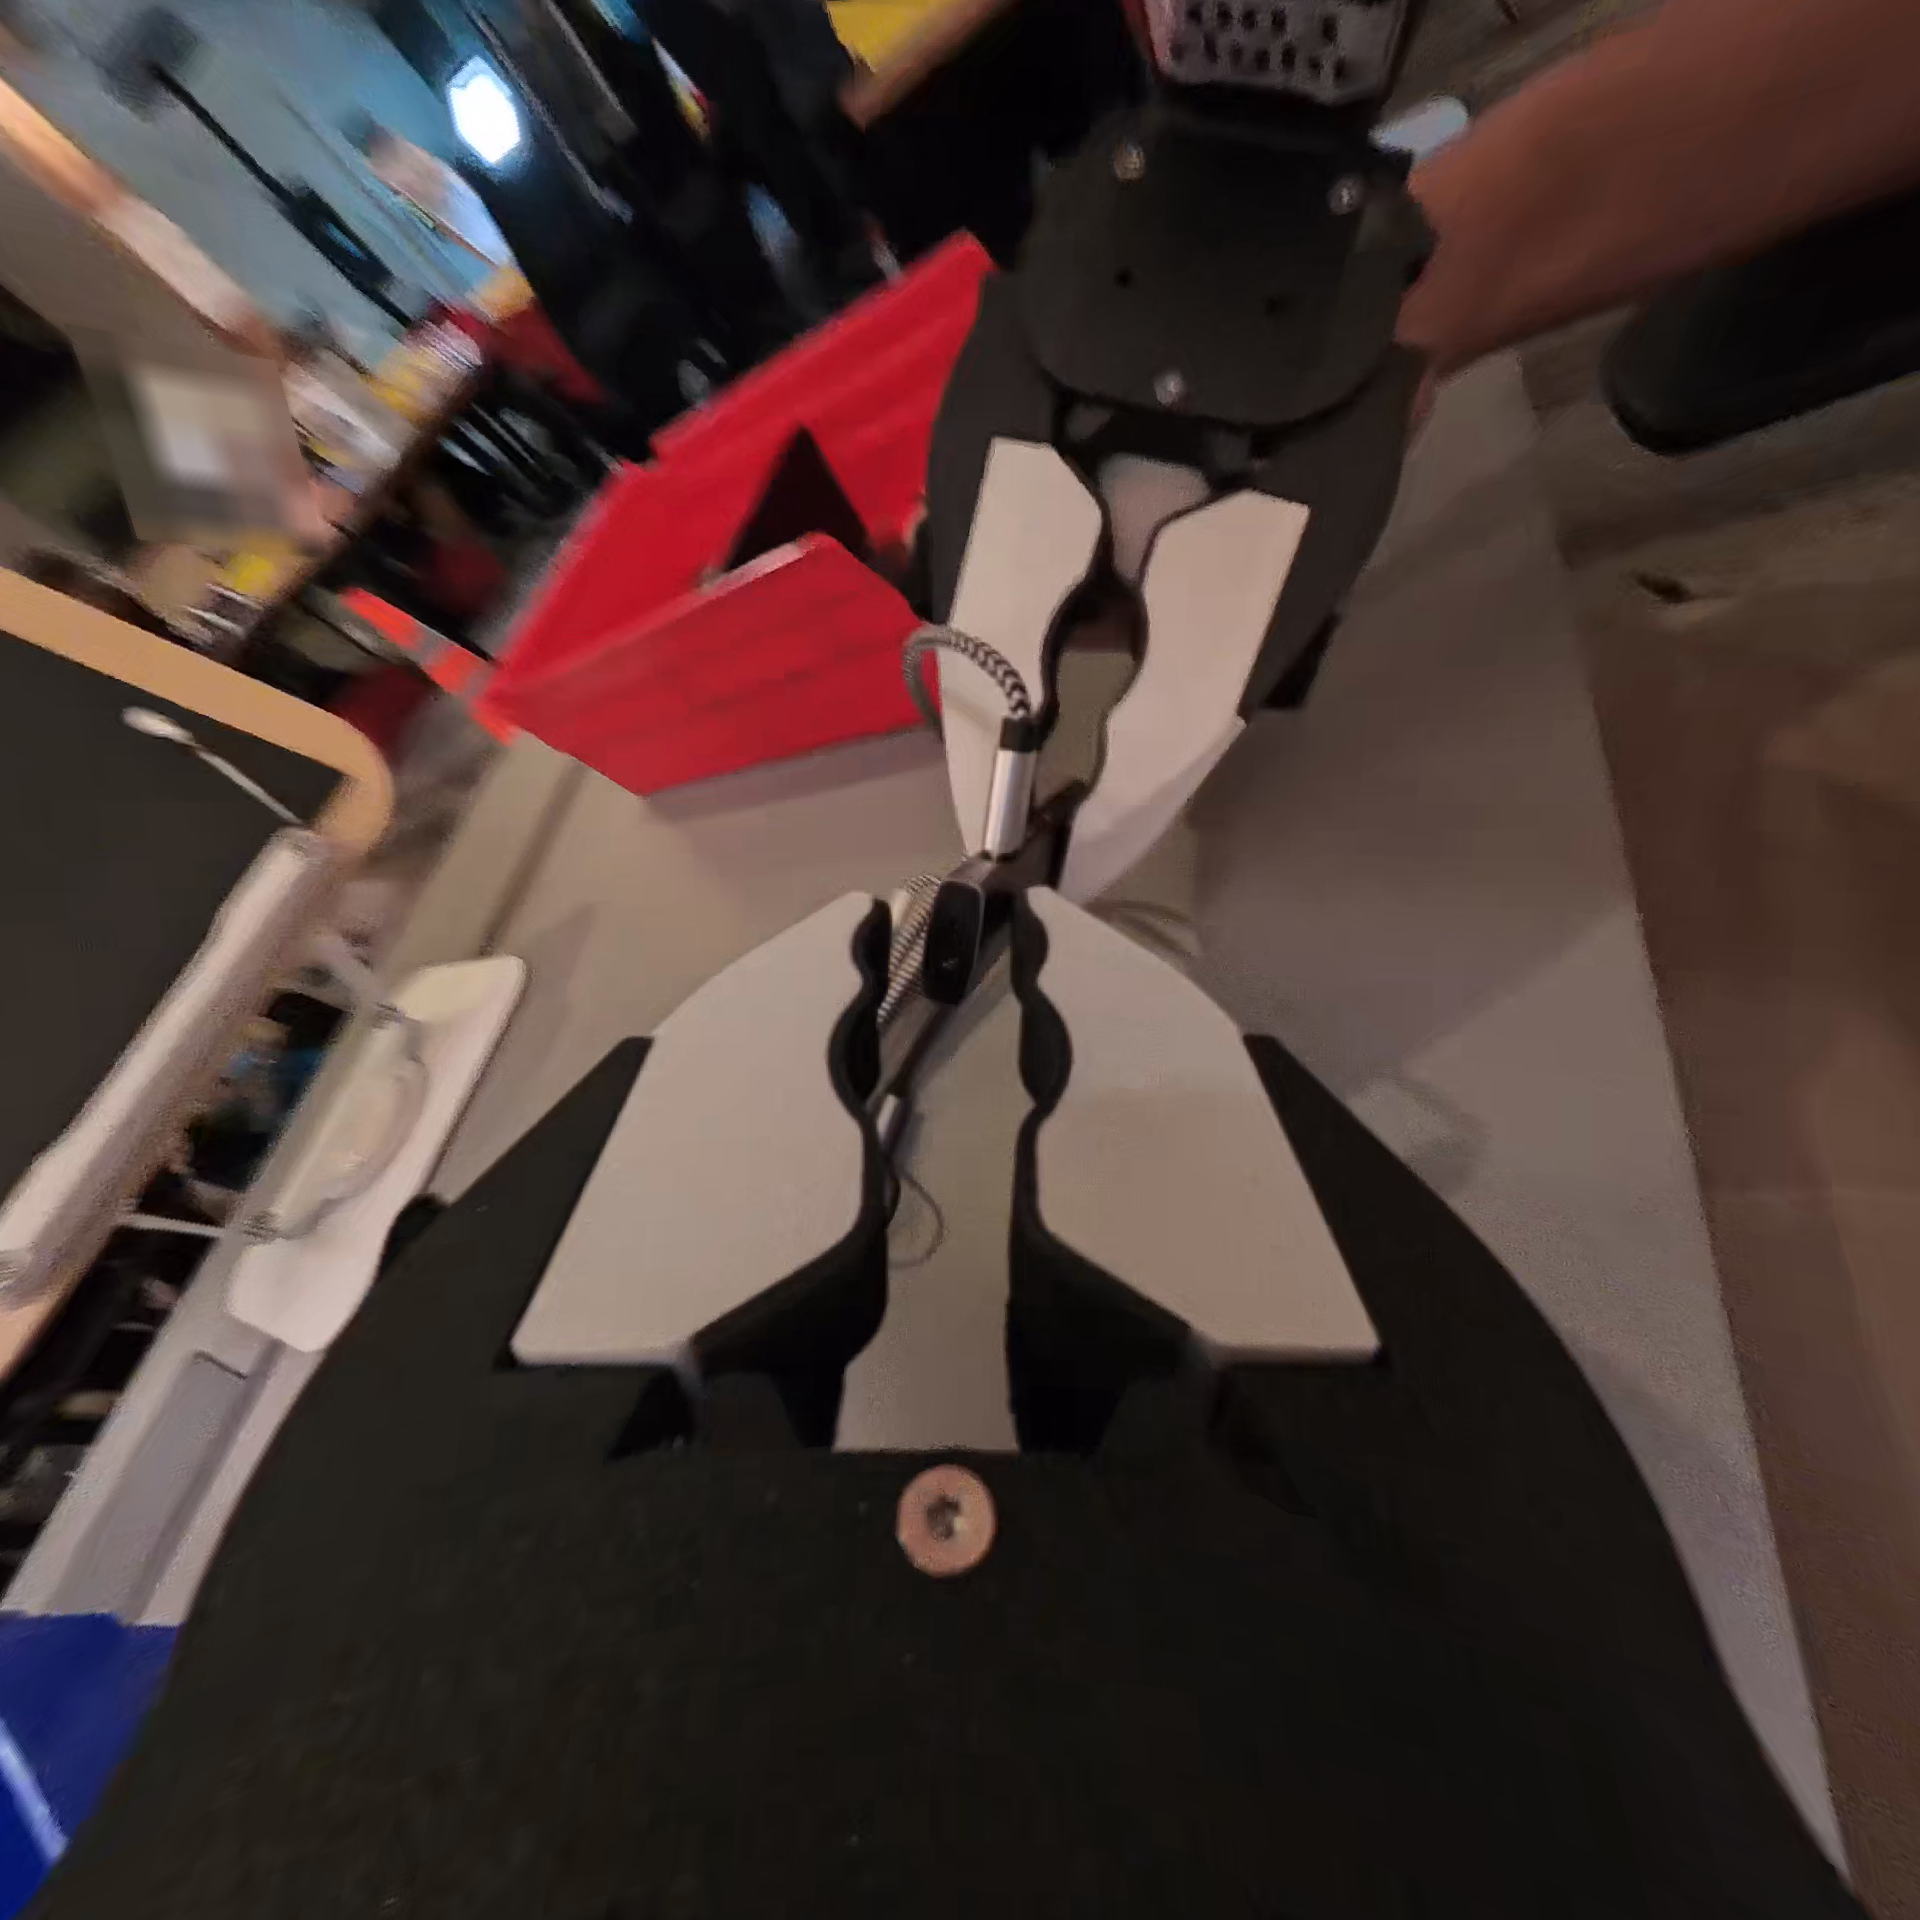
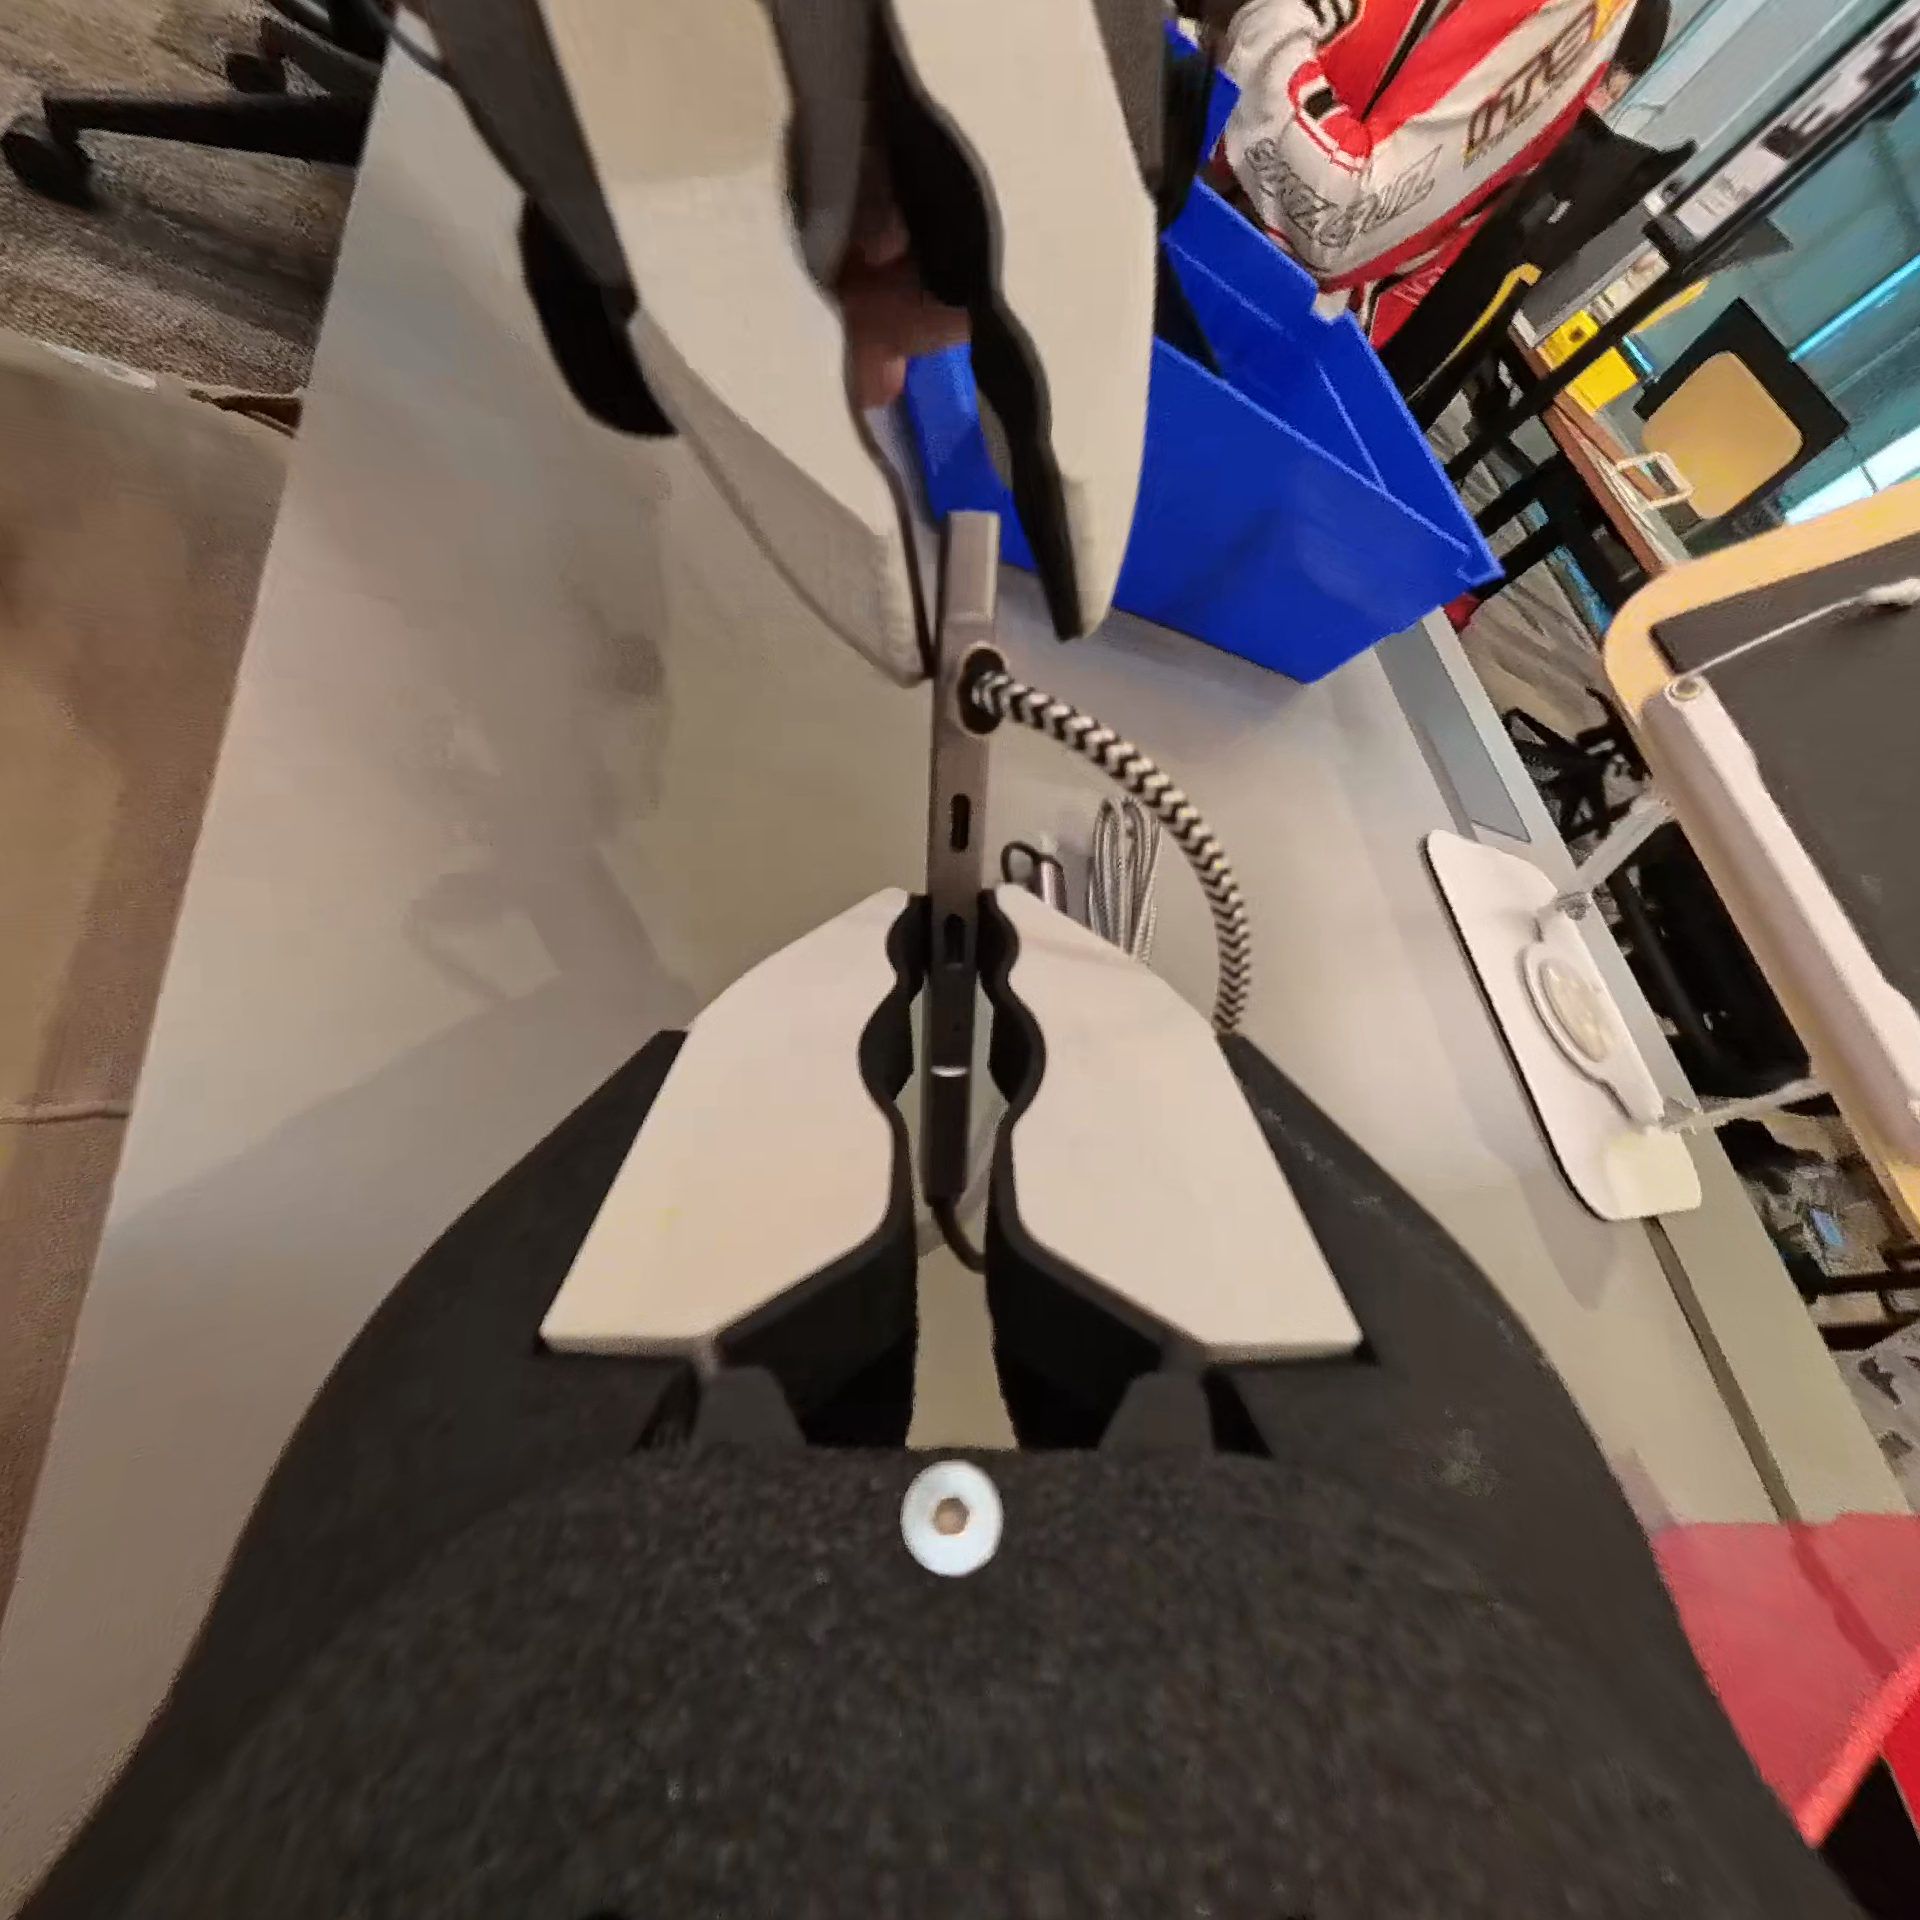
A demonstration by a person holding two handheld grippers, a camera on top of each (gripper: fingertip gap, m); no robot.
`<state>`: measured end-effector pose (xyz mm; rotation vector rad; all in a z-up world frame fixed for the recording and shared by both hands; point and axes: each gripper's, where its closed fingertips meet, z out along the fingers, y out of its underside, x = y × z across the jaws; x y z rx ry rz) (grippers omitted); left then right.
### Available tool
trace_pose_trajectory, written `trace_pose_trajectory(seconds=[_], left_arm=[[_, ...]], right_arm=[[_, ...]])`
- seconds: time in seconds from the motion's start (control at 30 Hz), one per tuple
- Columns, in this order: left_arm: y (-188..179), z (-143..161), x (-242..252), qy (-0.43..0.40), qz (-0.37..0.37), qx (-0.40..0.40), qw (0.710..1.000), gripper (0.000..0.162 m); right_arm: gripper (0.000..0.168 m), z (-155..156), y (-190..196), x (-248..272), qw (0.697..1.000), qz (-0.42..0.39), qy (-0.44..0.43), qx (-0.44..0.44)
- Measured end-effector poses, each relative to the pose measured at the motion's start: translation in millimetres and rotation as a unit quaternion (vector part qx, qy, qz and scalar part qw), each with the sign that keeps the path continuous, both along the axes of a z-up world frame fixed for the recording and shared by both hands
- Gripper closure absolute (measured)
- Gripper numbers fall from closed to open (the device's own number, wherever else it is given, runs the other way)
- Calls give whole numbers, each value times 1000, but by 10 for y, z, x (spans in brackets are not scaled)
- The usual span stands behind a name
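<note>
We grip a slim grey USB hub from both ends above the pale table: our right tool clamps one end, our left tool the other. A braided cable plugs into its side, near a blue bin.

In my right wrist view, the only writing stands on a red, white and black garment beyond the table's far right corner, behind the blue bin. Bold printed lettering crosses its panels. In my left view, blur leaves nothing legible.
</note>
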<state>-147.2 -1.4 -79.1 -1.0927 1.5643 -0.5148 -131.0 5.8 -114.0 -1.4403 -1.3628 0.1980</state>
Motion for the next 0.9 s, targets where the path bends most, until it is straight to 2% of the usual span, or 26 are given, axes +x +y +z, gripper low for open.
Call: trace_pose_trajectory(seconds=[0.07,0.13,0.33,0.57,0.9], left_arm=[[-89,1,-23,-38,-8,7,999,146],[-123,-49,-39,-28,-14,25,999,148],[-198,-80,-59,3,-45,-68,997,151],[-221,-214,-61,36,-51,-40,997,152],[-145,-245,1,21,-73,-37,996,153]], right_arm=[[159,12,-33,-40,1000,16,-1,-5],[159,-32,-57,-45,999,27,-17,-15],[159,-45,-102,-77,998,46,-24,-20],[159,-106,-139,-123,997,52,-50,-21],[159,-150,-73,-69,998,42,-31,-35]])
